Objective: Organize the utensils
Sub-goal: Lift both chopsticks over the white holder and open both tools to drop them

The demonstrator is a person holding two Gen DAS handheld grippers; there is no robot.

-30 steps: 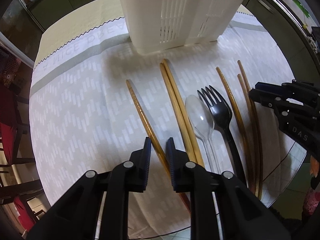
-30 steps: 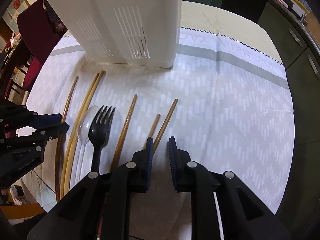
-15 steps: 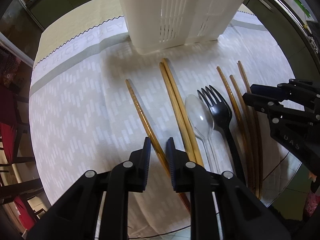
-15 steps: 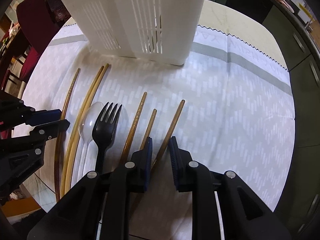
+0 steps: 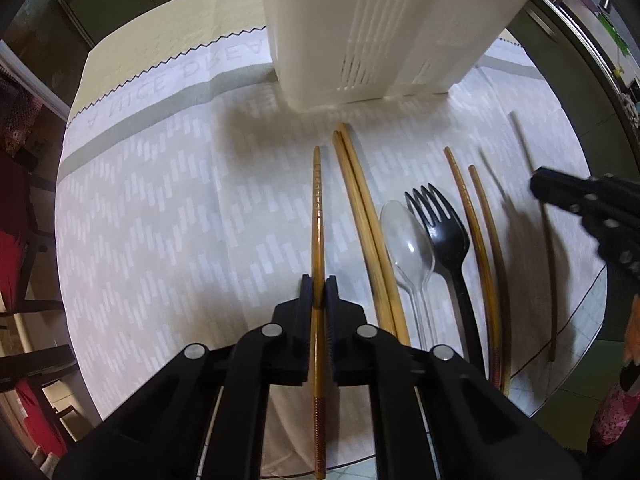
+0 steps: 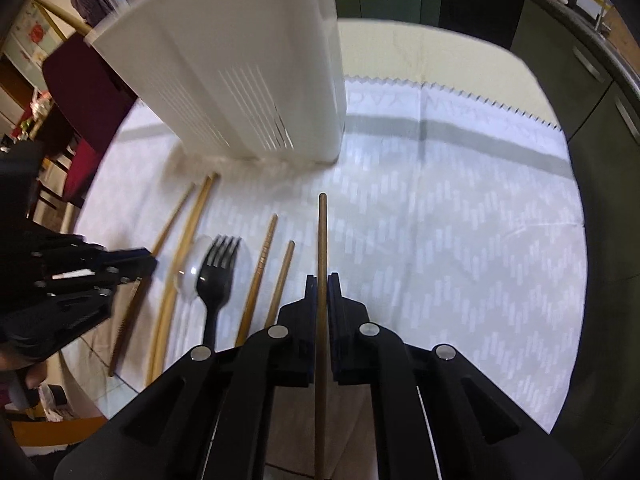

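My left gripper (image 5: 319, 292) is shut on a brown chopstick (image 5: 317, 216) that points ahead toward the white slotted utensil holder (image 5: 380, 28). My right gripper (image 6: 322, 290) is shut on a darker chopstick (image 6: 322, 236), also lifted and pointing ahead, right of the holder (image 6: 240, 80). On the cloth lie a pair of light chopsticks (image 5: 360, 200), a clear plastic spoon (image 5: 408, 240), a black fork (image 5: 444, 228) and two more brown chopsticks (image 5: 476, 232). The right gripper shows at the right edge of the left wrist view (image 5: 592, 208).
A white patterned tablecloth (image 5: 180, 208) covers the round table; its front edge is close below the utensils. Chairs with red seats (image 5: 16, 184) stand at the left. Dark cabinets (image 6: 580, 80) stand beyond the table's far right.
Both grippers have closed, each on a chopstick, and lifted it off the cloth. Both chopsticks now point straight ahead between the fingers. The holder appears closer.
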